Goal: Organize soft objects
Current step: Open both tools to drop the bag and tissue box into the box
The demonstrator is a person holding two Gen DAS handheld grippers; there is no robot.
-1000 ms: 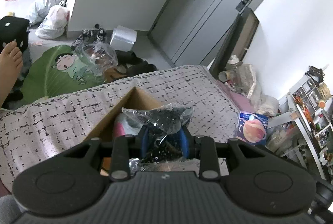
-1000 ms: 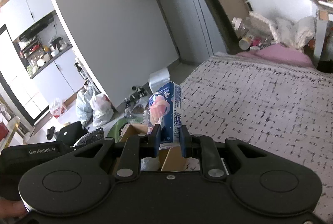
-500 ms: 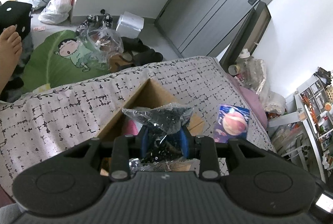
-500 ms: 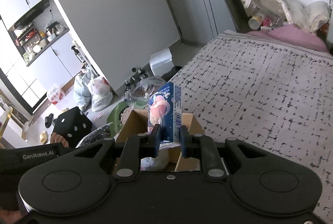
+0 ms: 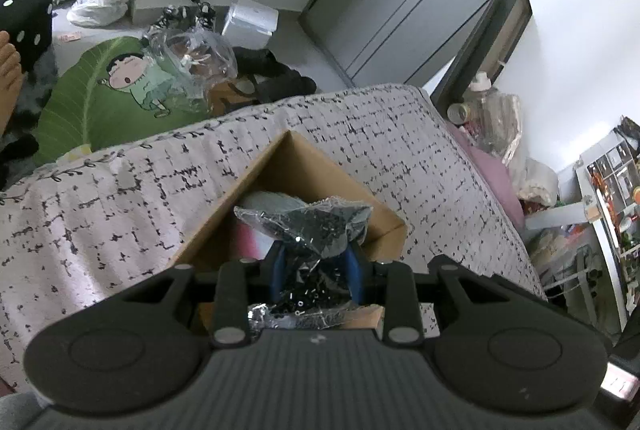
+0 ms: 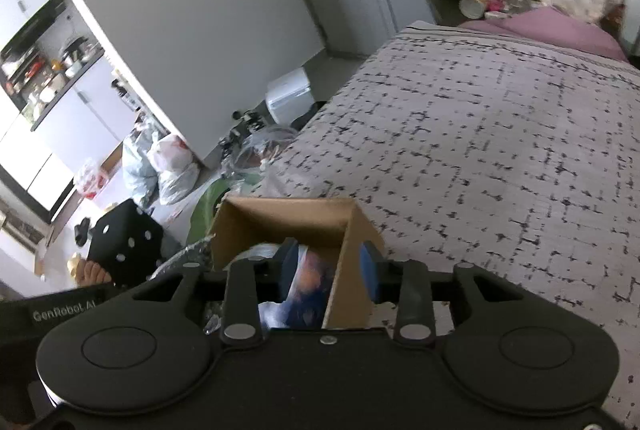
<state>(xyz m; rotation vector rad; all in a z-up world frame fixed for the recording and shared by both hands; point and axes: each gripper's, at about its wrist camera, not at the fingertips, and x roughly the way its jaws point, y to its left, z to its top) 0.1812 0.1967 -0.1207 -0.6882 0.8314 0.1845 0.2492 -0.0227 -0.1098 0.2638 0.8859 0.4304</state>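
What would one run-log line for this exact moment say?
left gripper: shut on black crinkly bag, above cardboard box | right gripper: open, straddling box wall, blue packet inside | box on bedspread

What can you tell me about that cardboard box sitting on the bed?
The cardboard box is plain brown, open-topped, and rests on the black-flecked pale bedspread, one corner pointing away in the left view. Inside lie a pale grey bundle and something pink. The left gripper holds a crinkly dark plastic bag over it. The right gripper has open jaws straddling the box's right wall, above a blurred blue packet.
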